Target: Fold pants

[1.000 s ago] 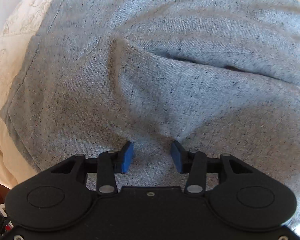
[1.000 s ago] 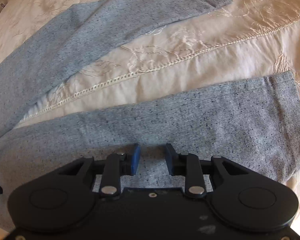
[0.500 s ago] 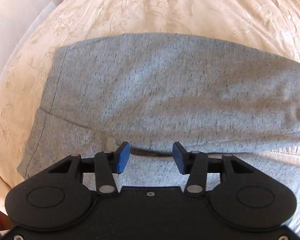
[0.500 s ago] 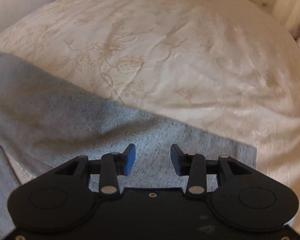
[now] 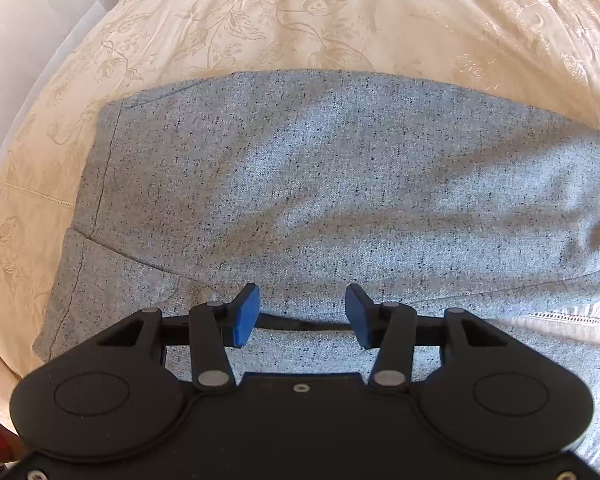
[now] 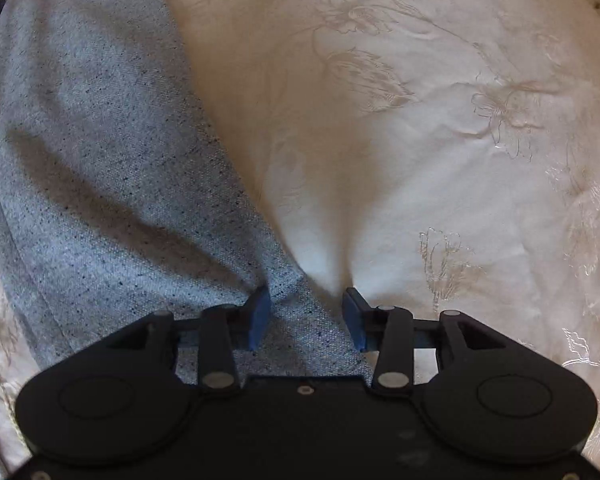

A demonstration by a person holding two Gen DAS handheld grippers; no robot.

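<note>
Both are spreading wide: left hand-held gripper [image 5: 302,312] over grey pants [image 5: 340,184]; right hand-held gripper [image 6: 303,316] straddling a loose edge (first lengthwise fold apparently laid on the bed [image 6: 420,120]); next, regrasping for the crosswise fold.

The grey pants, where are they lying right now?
The grey pants lie spread on the cream embroidered bedspread, filling the left wrist view; in the right wrist view they run down the left side to the right gripper.

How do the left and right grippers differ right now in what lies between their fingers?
The left gripper sits over the middle of the grey pants, fabric all around. The right gripper sits at the pants' edge, straddling grey fabric and cream bedspread. Both are open, gripping nothing.
</note>
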